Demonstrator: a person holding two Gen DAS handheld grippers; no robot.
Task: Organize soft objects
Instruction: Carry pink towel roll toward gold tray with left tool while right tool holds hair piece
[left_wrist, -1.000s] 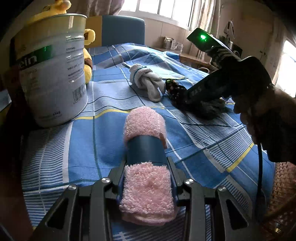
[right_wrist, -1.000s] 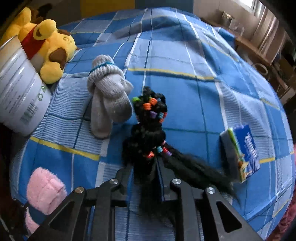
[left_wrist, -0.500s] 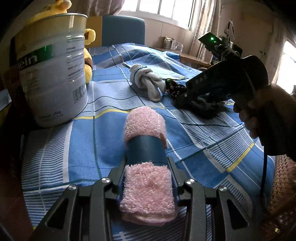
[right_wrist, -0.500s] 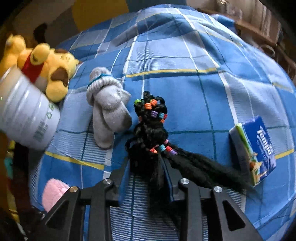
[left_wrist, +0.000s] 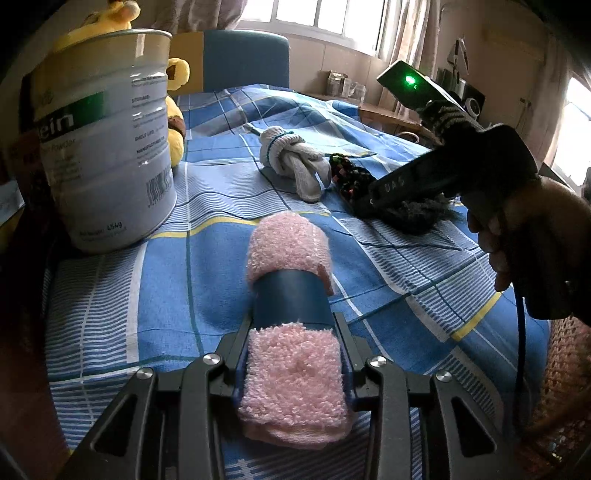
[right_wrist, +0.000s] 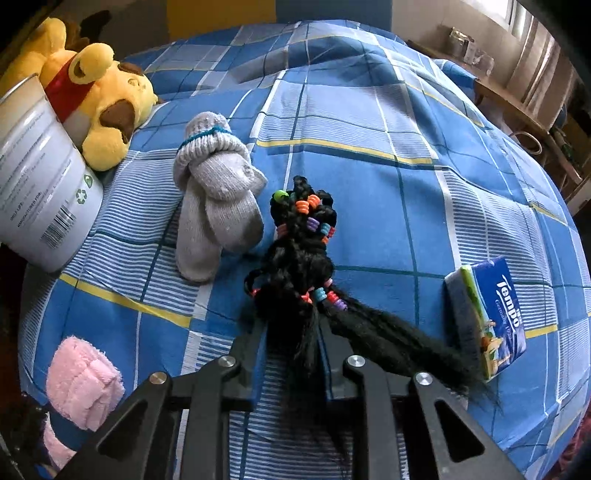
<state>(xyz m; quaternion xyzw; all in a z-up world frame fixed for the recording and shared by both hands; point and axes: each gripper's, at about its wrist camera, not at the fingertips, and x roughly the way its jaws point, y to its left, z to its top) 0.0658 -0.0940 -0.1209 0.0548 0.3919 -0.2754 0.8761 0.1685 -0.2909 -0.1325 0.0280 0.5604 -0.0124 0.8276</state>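
Observation:
A rolled pink towel (left_wrist: 288, 251) with a dark blue band lies on the checked bedspread (left_wrist: 155, 295). My left gripper (left_wrist: 291, 325) is around its near end, jaws closing and pads pressing its sides. The roll's far end shows at the lower left of the right wrist view (right_wrist: 85, 373). A black braided hairpiece (right_wrist: 299, 258) with coloured beads lies mid-bed. My right gripper (right_wrist: 293, 328) points steeply down on its tail, jaws closing on the strands. In the left wrist view a hand holds that gripper (left_wrist: 369, 199) over the hairpiece (left_wrist: 347, 177).
A knotted grey sock (right_wrist: 214, 206) lies just left of the hairpiece. A tall white tin (left_wrist: 103, 158) stands at the left, with a yellow plush bear (right_wrist: 107, 99) behind it. At the right lies a blue tissue pack (right_wrist: 491, 317). A wicker edge (left_wrist: 565, 369) borders the bed.
The right gripper tipped and shifted a little over the hairpiece, then came back to nearly the same spot. The left gripper and the pink towel have not moved.

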